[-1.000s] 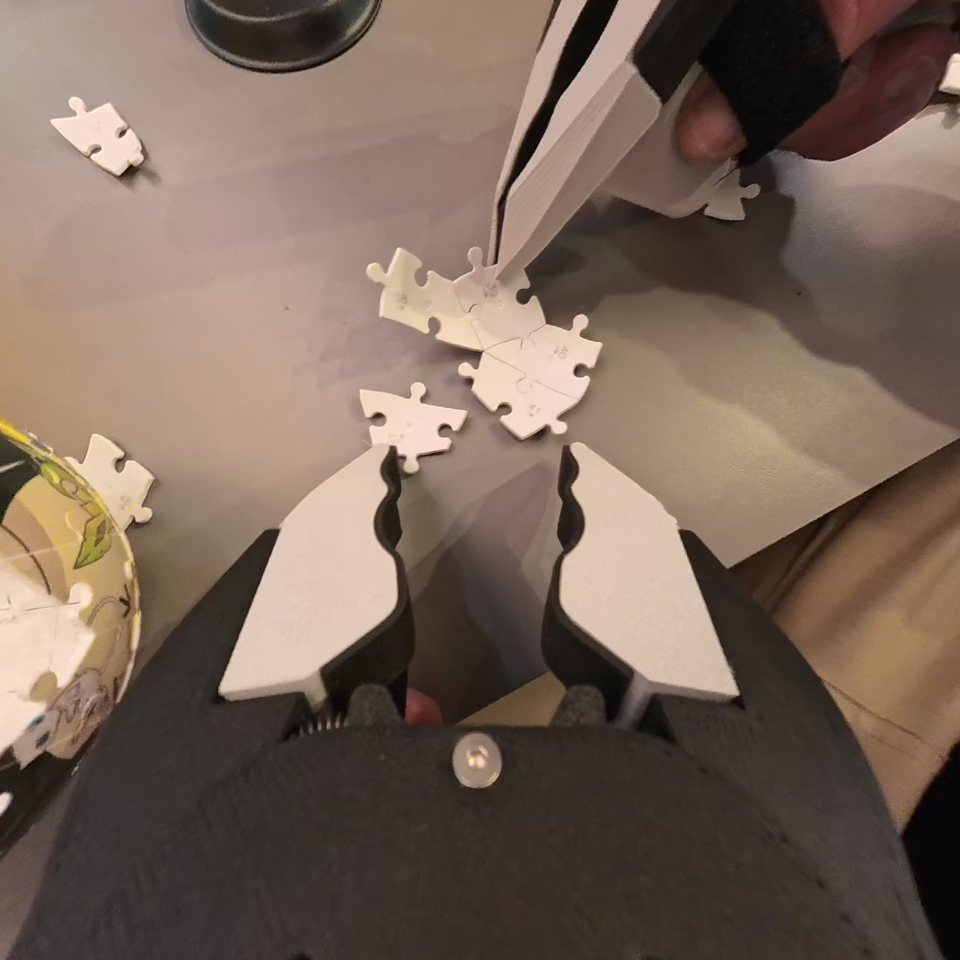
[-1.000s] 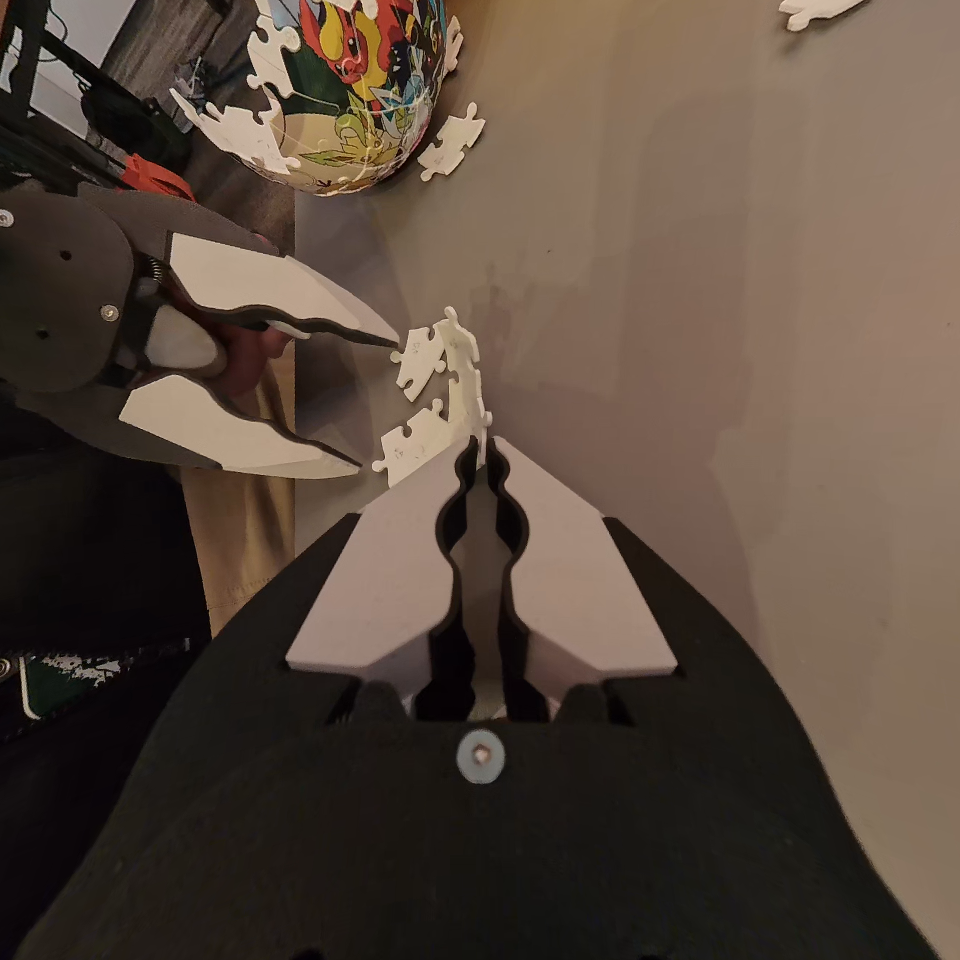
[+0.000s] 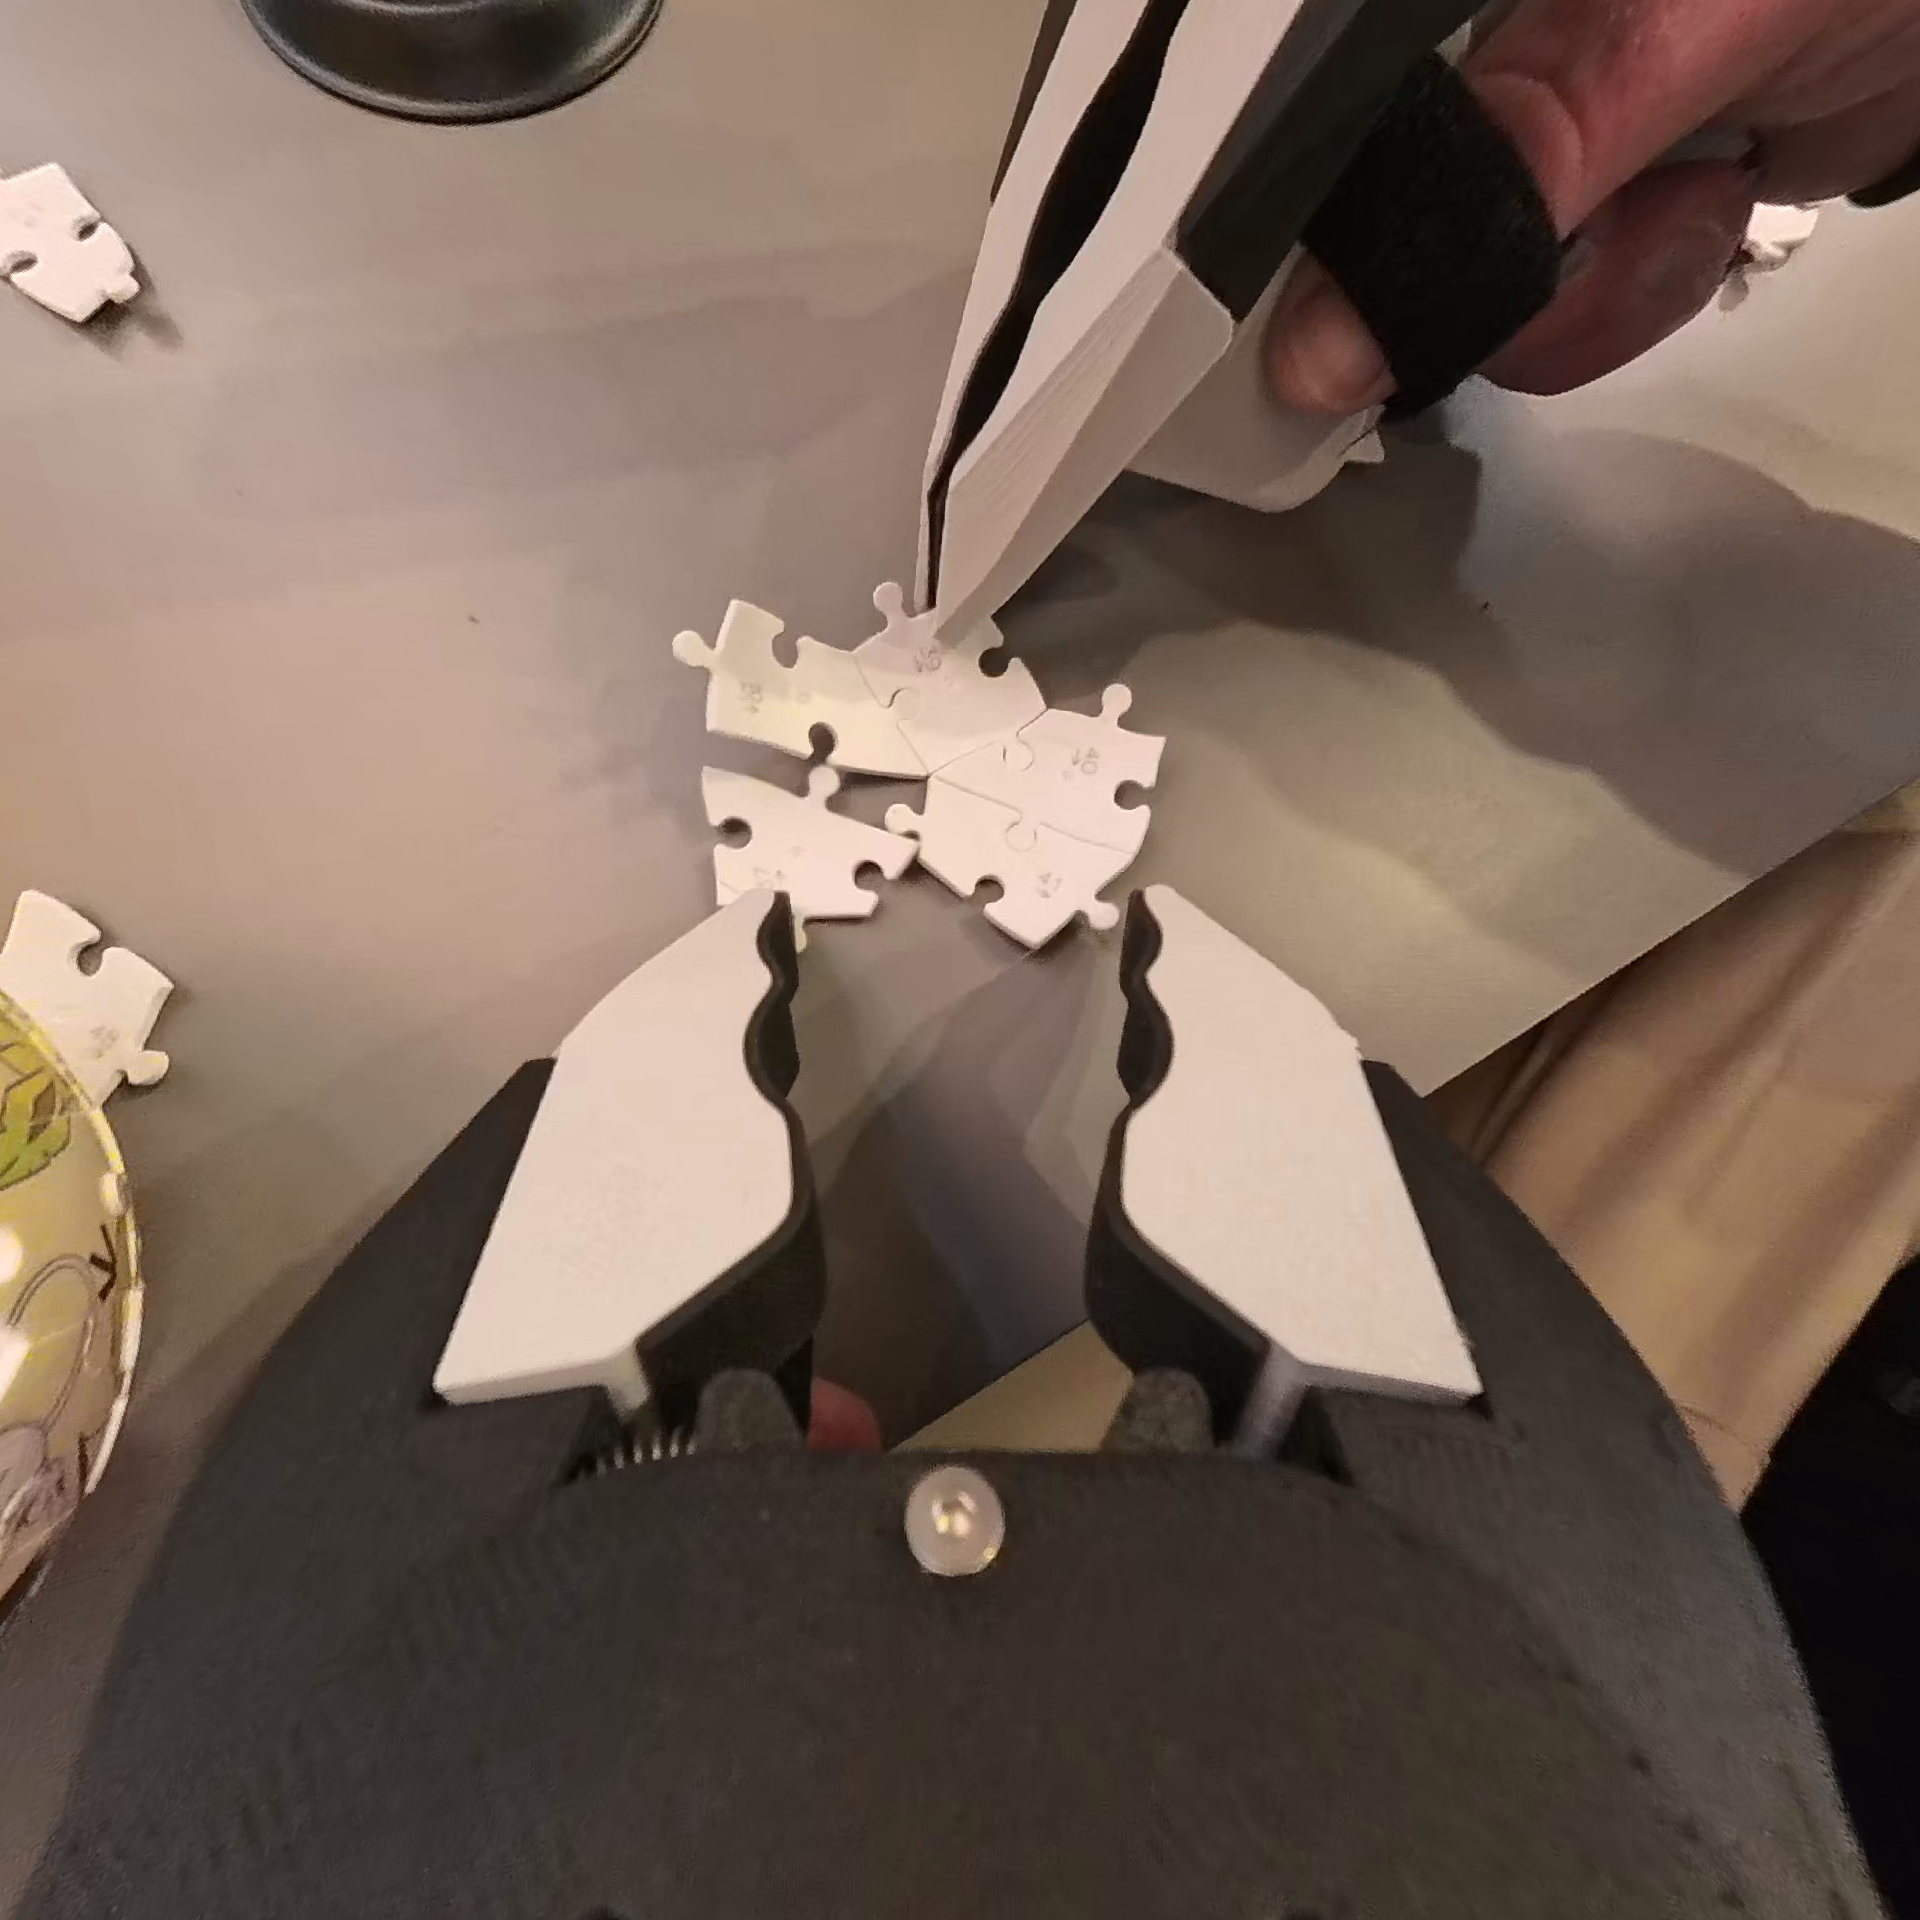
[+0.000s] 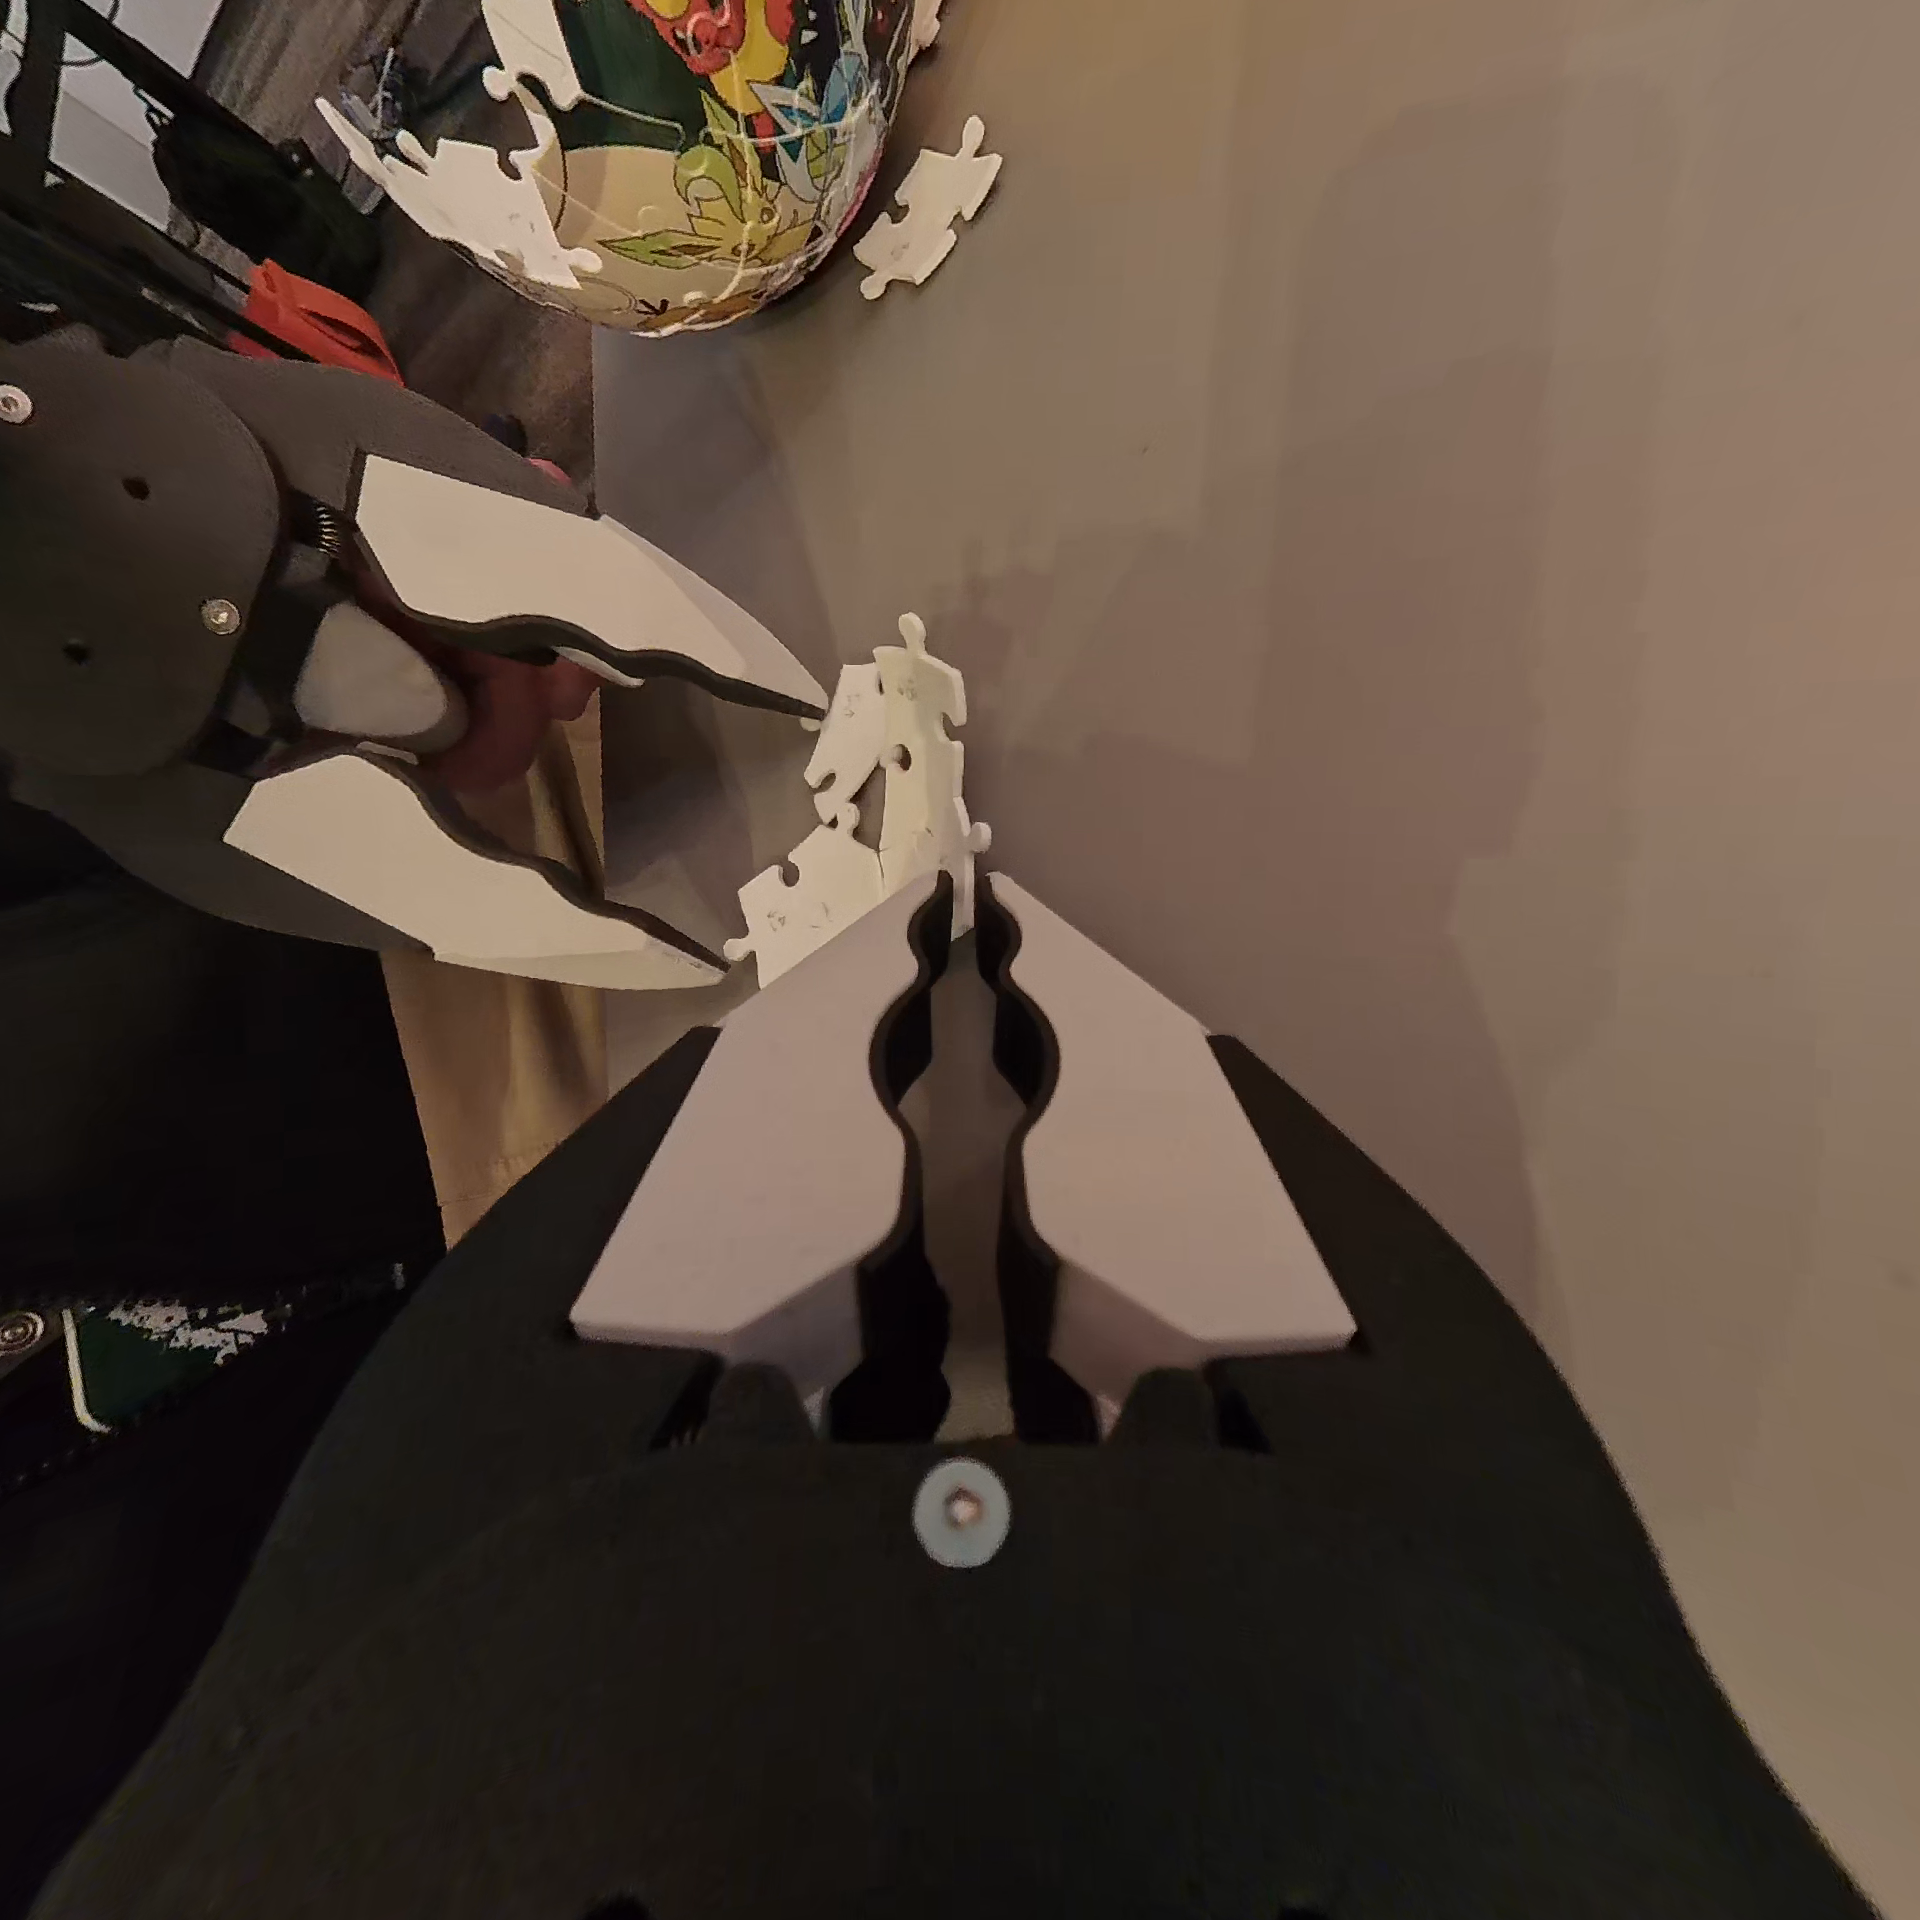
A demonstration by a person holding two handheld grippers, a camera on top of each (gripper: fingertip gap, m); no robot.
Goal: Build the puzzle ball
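While pinching the joined white puzzle pieces (image 3: 940,717) at frame centre with nearly closed right gripper (image 3: 951,613) jaws, holding left gripper (image 3: 951,914) jaws wide apart, empty, beside a loose piece (image 3: 795,847) on the grey bench (image 3: 416,468), puzzle ball (image 4: 717,156) sitting upper left.

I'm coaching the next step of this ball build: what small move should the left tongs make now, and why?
Probably nudge the loose white puzzle piece up into the joined white four-piece strip. The right tongs pinch that strip's far edge, steadying it; the left tongs are open, one tip already against the loose piece, whose knob faces the strip's notch.
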